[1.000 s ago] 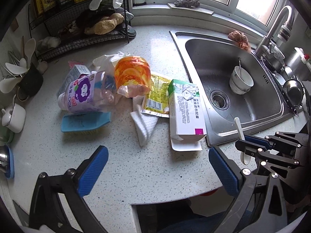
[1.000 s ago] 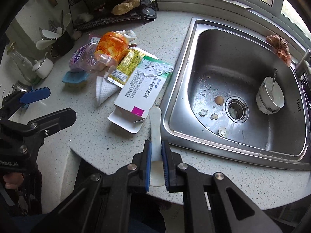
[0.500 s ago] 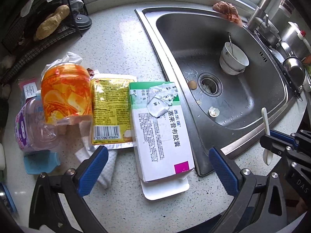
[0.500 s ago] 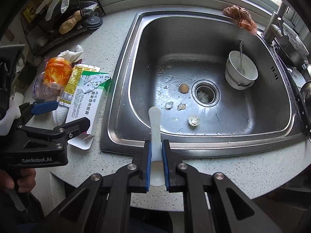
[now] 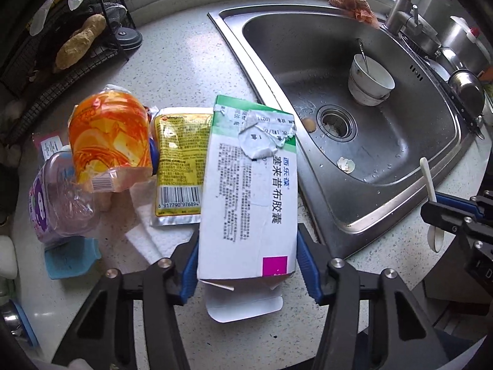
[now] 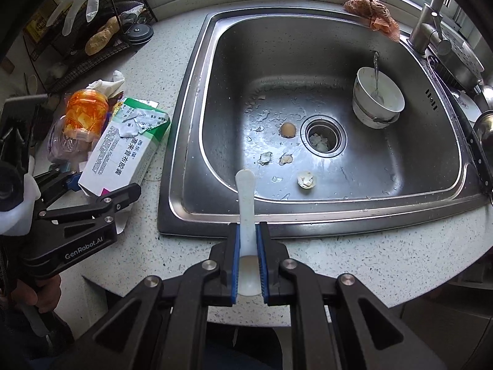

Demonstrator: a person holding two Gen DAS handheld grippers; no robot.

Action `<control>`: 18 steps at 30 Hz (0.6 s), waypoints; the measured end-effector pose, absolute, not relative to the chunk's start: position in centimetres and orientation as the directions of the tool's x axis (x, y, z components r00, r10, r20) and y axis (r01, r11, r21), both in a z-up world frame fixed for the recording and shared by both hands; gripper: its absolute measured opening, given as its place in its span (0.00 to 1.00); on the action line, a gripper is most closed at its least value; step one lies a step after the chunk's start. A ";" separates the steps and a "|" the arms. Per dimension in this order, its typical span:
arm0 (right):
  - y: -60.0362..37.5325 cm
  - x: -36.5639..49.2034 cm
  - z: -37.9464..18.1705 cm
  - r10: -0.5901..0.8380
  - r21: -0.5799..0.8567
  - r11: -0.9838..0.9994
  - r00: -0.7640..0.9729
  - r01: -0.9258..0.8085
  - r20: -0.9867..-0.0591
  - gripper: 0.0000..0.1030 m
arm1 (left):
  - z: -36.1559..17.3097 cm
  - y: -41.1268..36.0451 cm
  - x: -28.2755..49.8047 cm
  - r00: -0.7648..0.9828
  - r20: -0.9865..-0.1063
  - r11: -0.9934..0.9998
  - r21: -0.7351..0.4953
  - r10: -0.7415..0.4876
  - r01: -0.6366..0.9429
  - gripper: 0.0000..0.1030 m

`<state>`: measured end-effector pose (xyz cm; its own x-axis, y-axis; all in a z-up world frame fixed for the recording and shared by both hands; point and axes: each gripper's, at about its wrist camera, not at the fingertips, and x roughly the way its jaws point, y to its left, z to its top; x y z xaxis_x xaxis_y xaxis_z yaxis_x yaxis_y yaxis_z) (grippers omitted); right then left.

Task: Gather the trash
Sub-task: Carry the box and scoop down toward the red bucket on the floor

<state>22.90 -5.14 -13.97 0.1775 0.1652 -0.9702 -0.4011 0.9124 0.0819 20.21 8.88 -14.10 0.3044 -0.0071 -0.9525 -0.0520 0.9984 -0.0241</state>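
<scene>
Two grippers busy now: half a second back the left gripper (image 5: 246,265) was wide open over the counter (image 5: 185,61), and now its blue pads sit right against both long sides of the medicine box (image 5: 249,191), so I'd say the grab is basically made and the box is the next bit of trash to go. The box lies flat on the counter beside the sink (image 6: 185,98), long axis running away from the gripper, torn green end pointing toward the window, its open flap toward the person. The right gripper (image 6: 249,262) is clamped tight on a white plastic spoon (image 6: 245,197), handle pointing out over the sink where eggshell bits (image 6: 306,180) wait.
</scene>
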 end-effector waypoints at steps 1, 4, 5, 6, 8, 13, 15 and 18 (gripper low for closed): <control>-5.1 22.8 -13.9 0.168 0.086 0.912 0.175 -0.401 -0.970 0.10 | -13.8 8.9 19.9 0.309 -0.951 0.998 -0.035 -0.018 -0.049 0.51; -5.2 22.6 -13.7 0.171 0.092 0.915 0.171 -0.393 -0.970 0.10 | -13.2 8.2 19.5 0.308 -0.951 1.000 -0.023 -0.019 -0.011 0.49; -5.3 22.5 -13.7 0.175 0.096 0.916 0.170 -0.390 -0.970 0.10 | -13.0 8.0 19.3 0.315 -0.949 1.000 -0.021 -0.019 -0.003 0.48; -5.4 22.4 -13.7 0.176 0.099 0.917 0.171 -0.388 -0.969 0.10 | -12.9 7.8 19.0 0.320 -0.947 1.000 -0.029 -0.028 0.002 0.48; -5.8 22.1 -13.5 0.179 0.099 0.918 0.179 -0.385 -0.968 0.10 | -12.6 7.5 18.7 0.327 -0.945 1.000 -0.031 -0.030 0.001 0.48; -7.4 20.1 -12.6 0.214 0.120 0.910 0.201 -0.396 -0.956 0.10 | -10.8 6.1 16.9 0.363 -0.932 0.999 -0.032 -0.025 -0.012 0.48; -8.3 19.3 -12.2 0.228 0.130 0.908 0.209 -0.398 -0.951 0.10 | -10.0 4.8 16.0 0.380 -0.925 1.000 -0.025 -0.021 -0.007 0.48; -9.9 17.9 -11.3 0.251 0.145 0.904 0.224 -0.402 -0.942 0.10 | -9.0 2.8 14.5 0.400 -0.916 1.000 -0.024 -0.024 0.005 0.48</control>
<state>17.87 -9.93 -11.34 0.2240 0.2505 -0.9418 -0.4019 0.9041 0.1449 14.53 2.80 -9.01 0.3995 -0.0237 -0.9164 0.0048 0.9997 -0.0238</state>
